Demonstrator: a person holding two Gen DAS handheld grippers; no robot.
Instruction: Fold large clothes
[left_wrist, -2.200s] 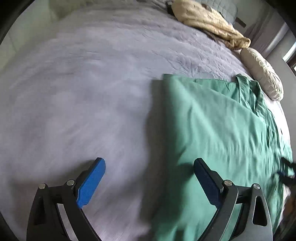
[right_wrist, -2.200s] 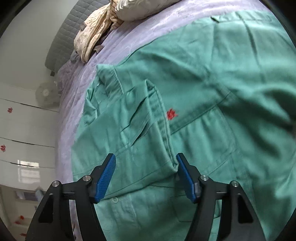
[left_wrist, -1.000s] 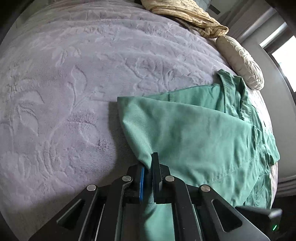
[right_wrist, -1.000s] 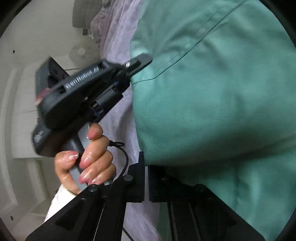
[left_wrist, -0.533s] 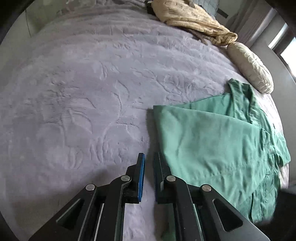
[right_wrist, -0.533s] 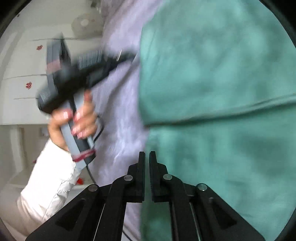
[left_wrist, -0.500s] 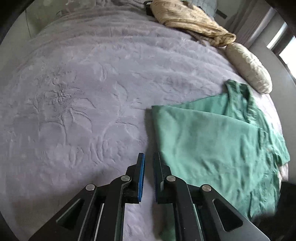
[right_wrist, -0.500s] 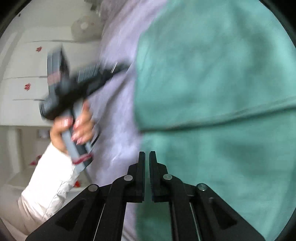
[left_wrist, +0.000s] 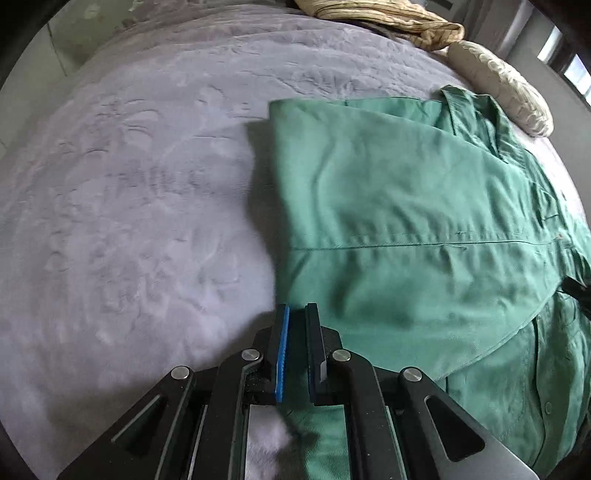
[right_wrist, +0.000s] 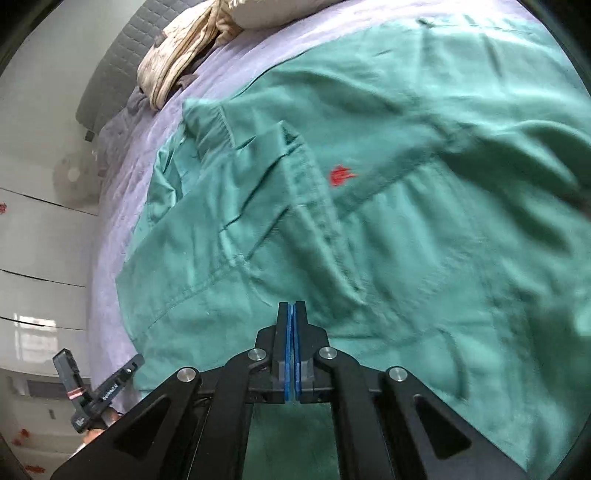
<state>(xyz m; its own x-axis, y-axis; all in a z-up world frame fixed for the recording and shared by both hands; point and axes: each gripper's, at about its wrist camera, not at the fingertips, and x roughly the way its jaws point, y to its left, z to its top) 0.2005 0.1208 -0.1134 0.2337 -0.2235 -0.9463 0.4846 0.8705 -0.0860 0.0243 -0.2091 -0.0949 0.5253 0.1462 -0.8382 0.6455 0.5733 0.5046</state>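
We find the bed (left_wrist: 129, 192) bare at frame left. The left hand-held gripper (left_wrist: 297, 314), lower centre, is narrowly parted and grasps nothing. The green shirt (left_wrist: 406, 229) lies folded at right. The right hand-held gripper (right_wrist: 293, 308) hovers clenched and empty above it.

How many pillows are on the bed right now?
1 for sure: a cream pillow at the far right edge of the bed, beyond the green shirt. A tan blanket is bunched beside it; more may be hidden.
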